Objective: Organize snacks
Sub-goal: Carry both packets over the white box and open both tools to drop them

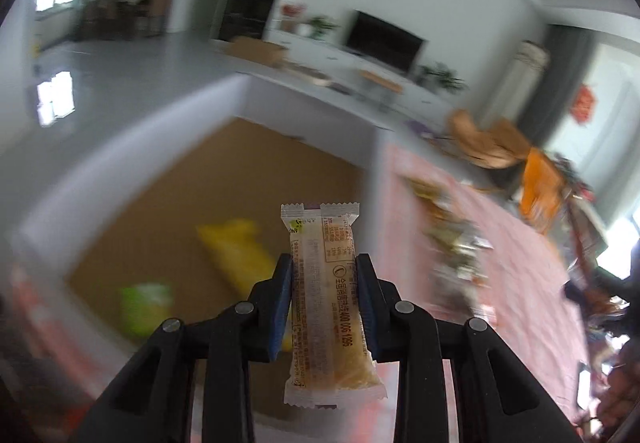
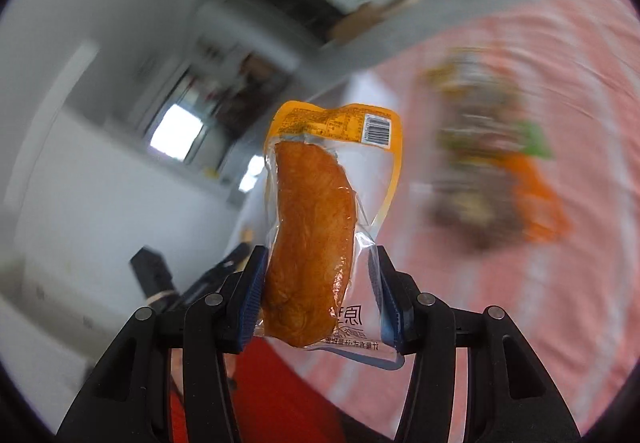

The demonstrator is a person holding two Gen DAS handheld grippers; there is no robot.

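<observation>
My left gripper (image 1: 324,263) is shut on a long clear-wrapped pale snack bar (image 1: 326,303), held upright above an open white box with a brown bottom (image 1: 168,203). A yellow packet (image 1: 236,251) and a green packet (image 1: 146,305) lie inside the box. My right gripper (image 2: 318,257) is shut on a vacuum-packed orange-brown meat snack (image 2: 310,239) with a yellow label end, held in the air above the pink tablecloth (image 2: 540,303). A blurred pile of snack packets (image 2: 492,163) lies on the cloth beyond it.
The pink cloth (image 1: 500,263) to the right of the box carries scattered snacks (image 1: 452,239) and an orange bag (image 1: 540,187). Cardboard (image 1: 480,139) lies past the table. A TV (image 1: 384,39) stands on a white cabinet at the far wall. The views are motion-blurred.
</observation>
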